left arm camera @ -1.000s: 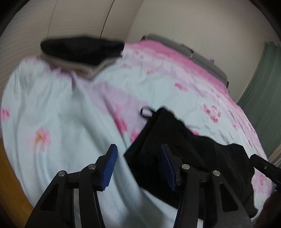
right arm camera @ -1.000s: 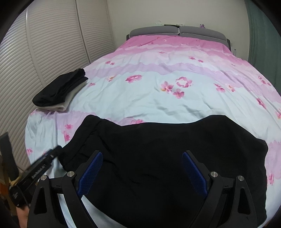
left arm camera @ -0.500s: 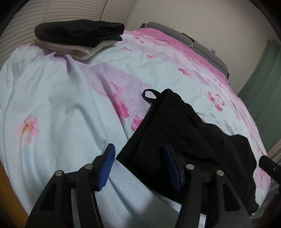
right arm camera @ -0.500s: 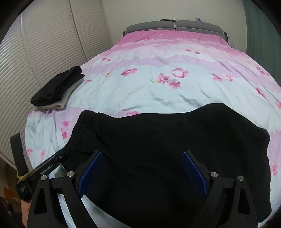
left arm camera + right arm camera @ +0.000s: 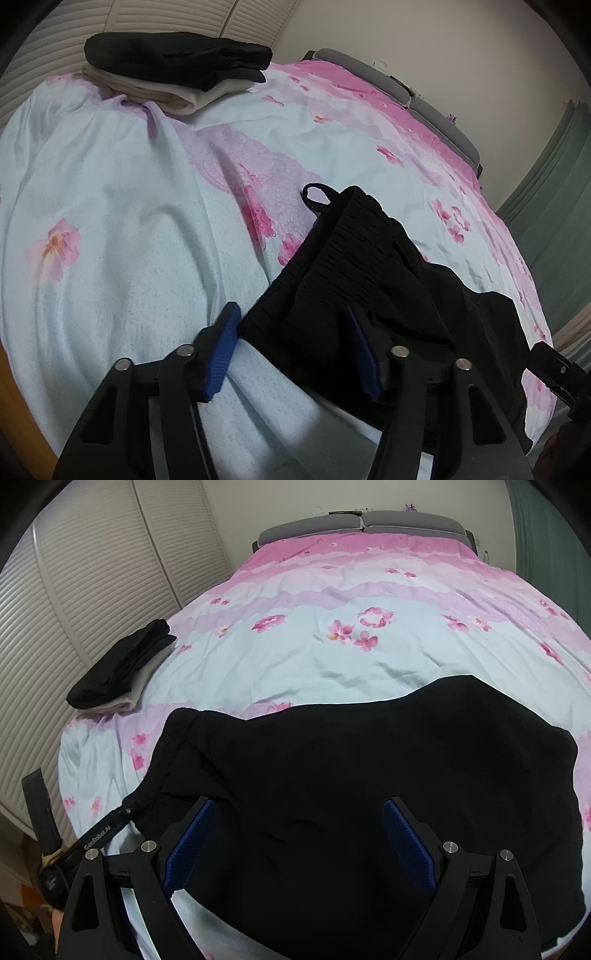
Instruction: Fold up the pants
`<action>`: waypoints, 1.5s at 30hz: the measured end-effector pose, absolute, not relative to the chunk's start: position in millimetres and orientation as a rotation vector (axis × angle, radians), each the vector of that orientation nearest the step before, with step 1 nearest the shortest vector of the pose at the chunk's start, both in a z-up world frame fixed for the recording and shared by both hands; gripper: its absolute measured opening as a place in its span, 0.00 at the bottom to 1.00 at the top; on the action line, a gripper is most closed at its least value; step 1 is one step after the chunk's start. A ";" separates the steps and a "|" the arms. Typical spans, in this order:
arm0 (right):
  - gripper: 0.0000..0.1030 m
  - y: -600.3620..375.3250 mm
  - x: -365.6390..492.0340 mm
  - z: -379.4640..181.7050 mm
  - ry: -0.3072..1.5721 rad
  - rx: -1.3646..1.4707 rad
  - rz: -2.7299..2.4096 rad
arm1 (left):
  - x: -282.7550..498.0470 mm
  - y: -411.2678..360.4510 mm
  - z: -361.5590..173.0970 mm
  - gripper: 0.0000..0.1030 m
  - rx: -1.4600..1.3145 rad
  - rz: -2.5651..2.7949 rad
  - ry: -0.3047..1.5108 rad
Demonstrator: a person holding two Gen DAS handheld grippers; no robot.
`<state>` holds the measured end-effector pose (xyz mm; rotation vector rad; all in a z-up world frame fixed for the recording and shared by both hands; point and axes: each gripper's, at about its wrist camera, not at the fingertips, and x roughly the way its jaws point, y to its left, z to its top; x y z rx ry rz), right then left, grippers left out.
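Black pants point(image 5: 369, 775) lie spread across the near end of the bed. The elastic waistband end with a small loop point(image 5: 317, 195) shows in the left wrist view. My left gripper point(image 5: 291, 328) is open, its jaws on either side of the waistband's near corner point(image 5: 295, 321), low over the cover. My right gripper point(image 5: 297, 827) is open above the middle of the pants, nothing between its jaws. The left gripper also shows at the lower left of the right wrist view point(image 5: 107, 827).
The bed has a pink and pale blue floral cover point(image 5: 332, 657). A folded stack of black and beige clothes point(image 5: 177, 70) sits at the bed's left edge, beside white louvred doors point(image 5: 92, 590). A grey headboard point(image 5: 362, 528) is at the far end, a green curtain point(image 5: 554, 206) on the right.
My left gripper has dropped lower and closer to the waistband corner. The right gripper has moved slightly forward over the pants. Both stayed open.
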<state>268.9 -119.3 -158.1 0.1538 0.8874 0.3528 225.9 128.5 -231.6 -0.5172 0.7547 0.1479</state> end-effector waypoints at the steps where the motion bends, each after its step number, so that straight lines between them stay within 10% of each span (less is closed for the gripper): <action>1: 0.90 -120.4 268.3 -157.3 0.884 0.154 0.352 | 224.4 128.5 -229.8 0.44 -0.516 0.152 0.752; 9: 0.90 -137.6 266.3 -151.2 0.866 0.194 0.336 | 217.3 116.2 -201.4 0.18 -0.459 0.112 0.697; 30: 0.90 -275.6 237.4 -111.1 0.728 0.255 0.197 | 242.0 -82.7 -102.4 0.15 -0.153 -0.224 0.501; 45: 0.90 -399.4 218.0 -184.0 0.898 0.432 0.136 | 230.1 -250.8 -183.6 0.10 0.051 -0.451 0.734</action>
